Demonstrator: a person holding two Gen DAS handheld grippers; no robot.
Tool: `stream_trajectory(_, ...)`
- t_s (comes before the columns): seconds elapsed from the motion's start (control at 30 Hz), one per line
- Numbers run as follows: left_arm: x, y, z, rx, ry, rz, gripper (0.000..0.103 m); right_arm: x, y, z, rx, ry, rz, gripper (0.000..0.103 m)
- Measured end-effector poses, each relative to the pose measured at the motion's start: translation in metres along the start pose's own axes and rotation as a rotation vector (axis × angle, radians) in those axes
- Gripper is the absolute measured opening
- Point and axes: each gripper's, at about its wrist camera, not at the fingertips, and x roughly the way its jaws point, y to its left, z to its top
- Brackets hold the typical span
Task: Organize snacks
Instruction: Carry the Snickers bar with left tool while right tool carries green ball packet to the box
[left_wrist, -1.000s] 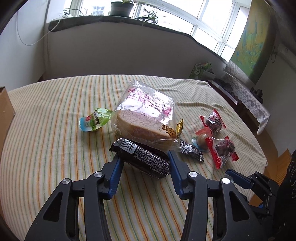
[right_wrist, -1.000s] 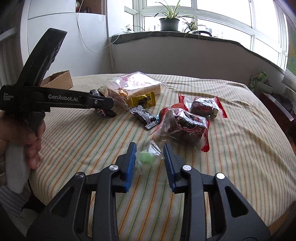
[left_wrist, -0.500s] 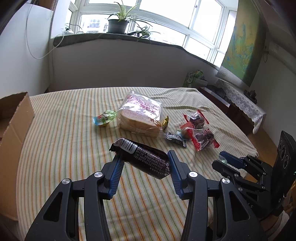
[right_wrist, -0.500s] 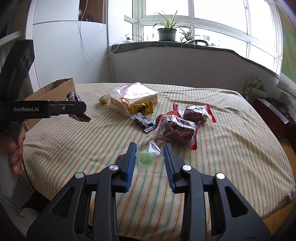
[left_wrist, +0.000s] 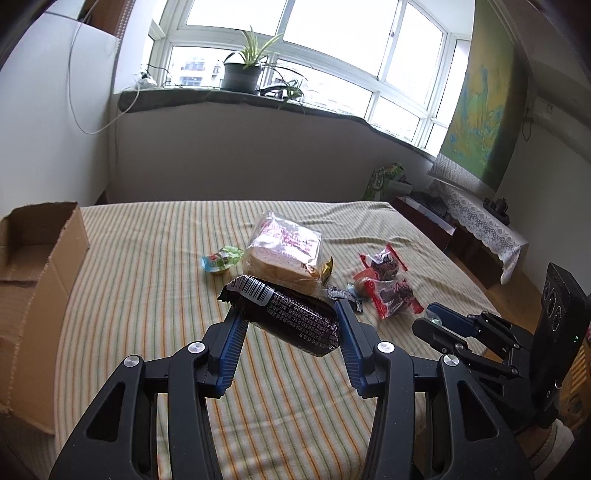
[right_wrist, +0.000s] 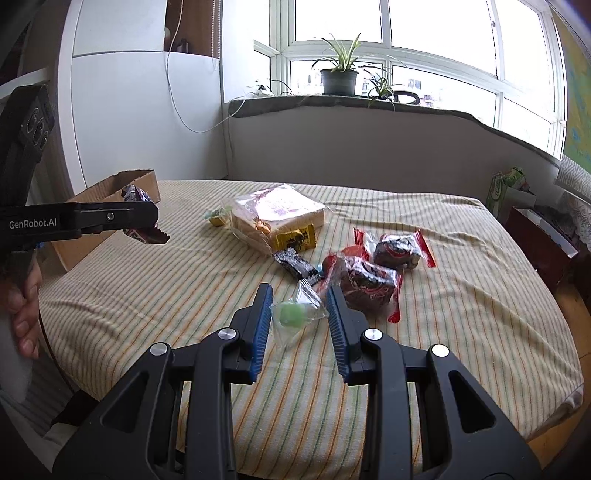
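Both tongs loaded, open cardboard box off to the left

The black foil-wrapped snack bar with a white barcode (left_wrist: 288, 314) is pinched in the left gripper (left_wrist: 288, 325), held clear above the striped tablecloth (left_wrist: 147, 295), its long axis lying across the jaws. The brown cardboard box (left_wrist: 40, 266) lies to the left of that gripper, which is much the nearer one, so I judge the bar goes in first. The right gripper (right_wrist: 299, 314) is closed on one clear-wrapped green candy (right_wrist: 291, 314). On the cloth I count one clear bag of sliced bread (right_wrist: 277, 210), one yellow packet (right_wrist: 295, 238), one small dark sachet (right_wrist: 295, 264), two red-edged dark cakes (right_wrist: 364, 282), one green-lidded jelly cup (left_wrist: 221, 258), and a partly hidden round sweet.
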Motion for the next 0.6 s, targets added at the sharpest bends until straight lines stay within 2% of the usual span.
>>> stream_trajectory(0.3, -0.044, -0.002, 0.020, 0.026, -0.107, 0.005, 0.047, -0.031, 0.021, 0.057, -0.068, -0.123, -0.023, 0.031)
stream_trajectory(0.6, -0.072, 0.034, 0.008, -0.021, -0.154, 0.051, 0.047, -0.031, 0.067, 0.075, -0.136, -0.128, 0.013, 0.032)
